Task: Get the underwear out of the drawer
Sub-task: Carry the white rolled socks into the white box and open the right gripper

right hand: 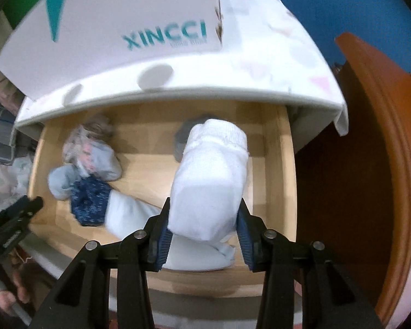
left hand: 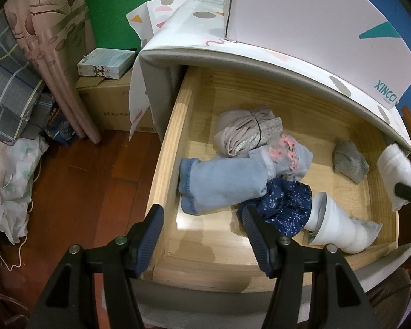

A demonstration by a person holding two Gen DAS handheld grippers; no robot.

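Note:
The wooden drawer [left hand: 172,148] stands pulled out. Inside lie a light blue roll [left hand: 222,183], a navy flowered piece [left hand: 282,205], a white roll [left hand: 339,227], a grey roll [left hand: 349,161], a beige bundle [left hand: 246,131] and a pale piece with pink flowers [left hand: 287,156]. My left gripper [left hand: 202,235] hangs open over the drawer's front left corner, with nothing between its fingers. My right gripper [right hand: 202,233] is shut on a white rolled underwear [right hand: 208,181], held above the right half of the drawer [right hand: 285,170]. That white roll [left hand: 396,170] also shows at the right edge of the left wrist view.
A white XINCCI box [right hand: 117,27] sits on the cabinet top, which a patterned cloth [left hand: 178,30] covers and which overhangs the drawer's back. A cardboard box [left hand: 109,101], curtain [left hand: 54,54] and bags [left hand: 11,170] crowd the floor at left. Brown wooden furniture [right hand: 370,164] stands at right.

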